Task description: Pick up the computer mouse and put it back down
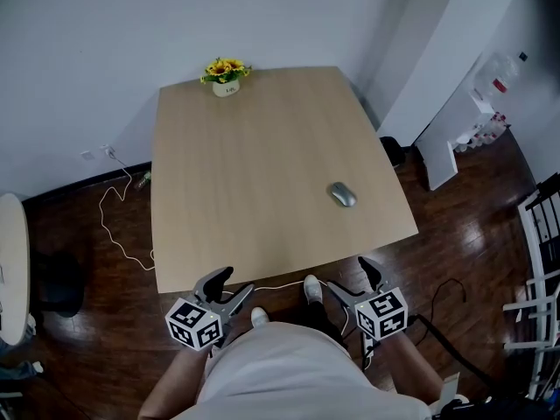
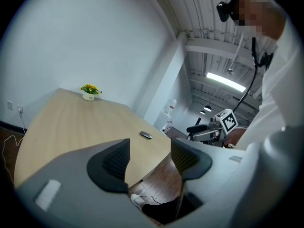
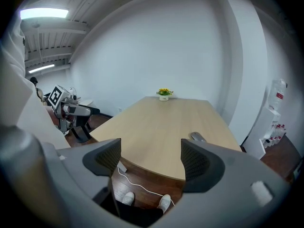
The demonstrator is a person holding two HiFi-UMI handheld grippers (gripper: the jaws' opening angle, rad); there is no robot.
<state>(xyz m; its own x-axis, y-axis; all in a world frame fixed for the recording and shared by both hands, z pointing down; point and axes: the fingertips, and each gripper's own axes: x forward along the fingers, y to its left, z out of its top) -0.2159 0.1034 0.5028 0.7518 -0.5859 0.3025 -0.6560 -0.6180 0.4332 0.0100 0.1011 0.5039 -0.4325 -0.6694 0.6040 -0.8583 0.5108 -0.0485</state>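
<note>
A grey computer mouse (image 1: 342, 194) lies on the light wooden table (image 1: 262, 173), near its right front corner. Both grippers are held off the table, in front of its near edge and above the floor. My left gripper (image 1: 229, 287) is open and holds nothing. My right gripper (image 1: 353, 280) is also open and empty, standing closer to the mouse. In the left gripper view the mouse (image 2: 146, 135) lies far beyond the jaws, with the right gripper (image 2: 209, 129) off to the right. In the right gripper view the mouse (image 3: 198, 137) shows just above the right jaw.
A small pot of yellow flowers (image 1: 226, 75) stands at the table's far edge. A white cable (image 1: 118, 226) trails over the dark wooden floor on the left. A water dispenser (image 1: 490, 103) stands at the right wall, and a metal rack (image 1: 538, 261) further right.
</note>
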